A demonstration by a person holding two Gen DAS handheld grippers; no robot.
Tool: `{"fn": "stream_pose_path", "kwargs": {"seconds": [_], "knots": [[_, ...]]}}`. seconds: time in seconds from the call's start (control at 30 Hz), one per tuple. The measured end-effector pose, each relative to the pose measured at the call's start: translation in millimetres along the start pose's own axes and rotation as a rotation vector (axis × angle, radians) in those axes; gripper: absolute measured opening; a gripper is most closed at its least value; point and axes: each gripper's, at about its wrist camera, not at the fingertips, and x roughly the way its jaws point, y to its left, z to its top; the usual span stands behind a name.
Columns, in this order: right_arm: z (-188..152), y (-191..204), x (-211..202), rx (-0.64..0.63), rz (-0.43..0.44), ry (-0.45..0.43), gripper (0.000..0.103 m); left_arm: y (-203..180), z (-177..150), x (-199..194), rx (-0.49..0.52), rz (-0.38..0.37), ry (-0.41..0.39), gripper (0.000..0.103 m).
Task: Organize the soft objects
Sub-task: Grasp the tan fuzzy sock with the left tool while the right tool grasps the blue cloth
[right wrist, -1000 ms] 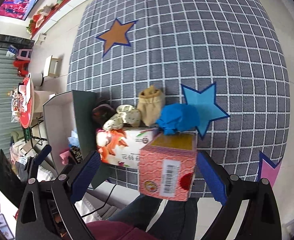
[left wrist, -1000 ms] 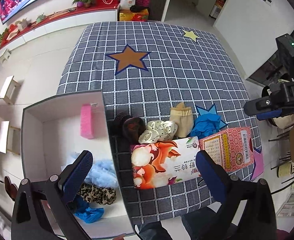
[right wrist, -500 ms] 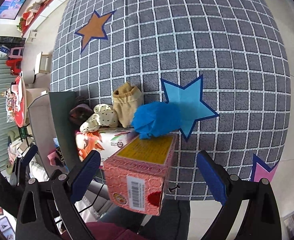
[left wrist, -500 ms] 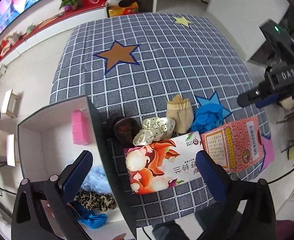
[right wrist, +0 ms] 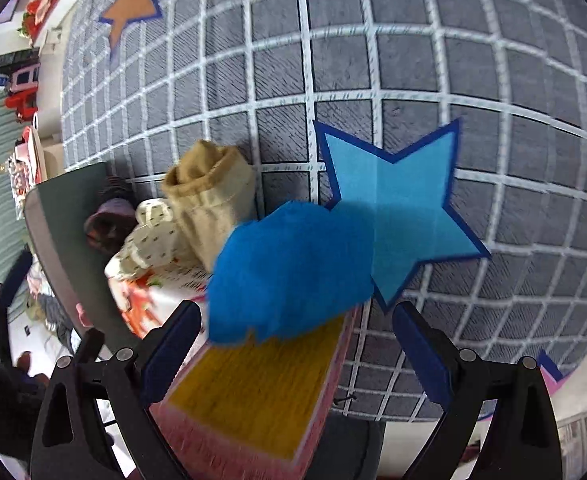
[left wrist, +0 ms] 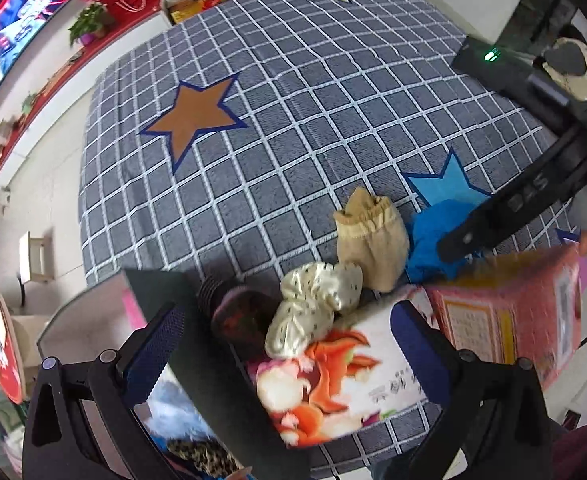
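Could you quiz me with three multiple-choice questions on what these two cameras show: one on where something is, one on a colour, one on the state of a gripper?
1. Where does the beige pouch sit?
A. inside the box
B. on the checked cloth beside the blue fluffy item
C. on the floor

2. What colour is the star far out on the cloth?
A. orange-brown
B. green
C. white

3. How is the right gripper?
A. shut on the pouch
B. out of view
C. open, holding nothing

Answers: 1 B, both views show it on the cloth next to the blue item. 2 A, orange-brown with a blue edge. 3 C, its fingers stand wide apart, gripping nothing.
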Motion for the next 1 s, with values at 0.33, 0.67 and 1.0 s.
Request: {"fn": "stream_pose_path", "kwargs": {"seconds": [0.33,0.67,1.0], "knots": [[13.9,-26.4,14.8,-0.030,-0.171,-0.050,0.097,-21.0,33.0,49.4,0.058,-0.027,0.110,0.103],[1.5,-62.0,-13.3,-0.013,-0.084,-0.207,0.097,-33.6,58.2,98.0,0.047,-0.129,0.228,0.103],[-15.5,-31.6,12.4,-0.059,-0.012,-0.194,0.050,-50.9,54.7,130.9,0.039,-0.145,0.340,0.071]]}}
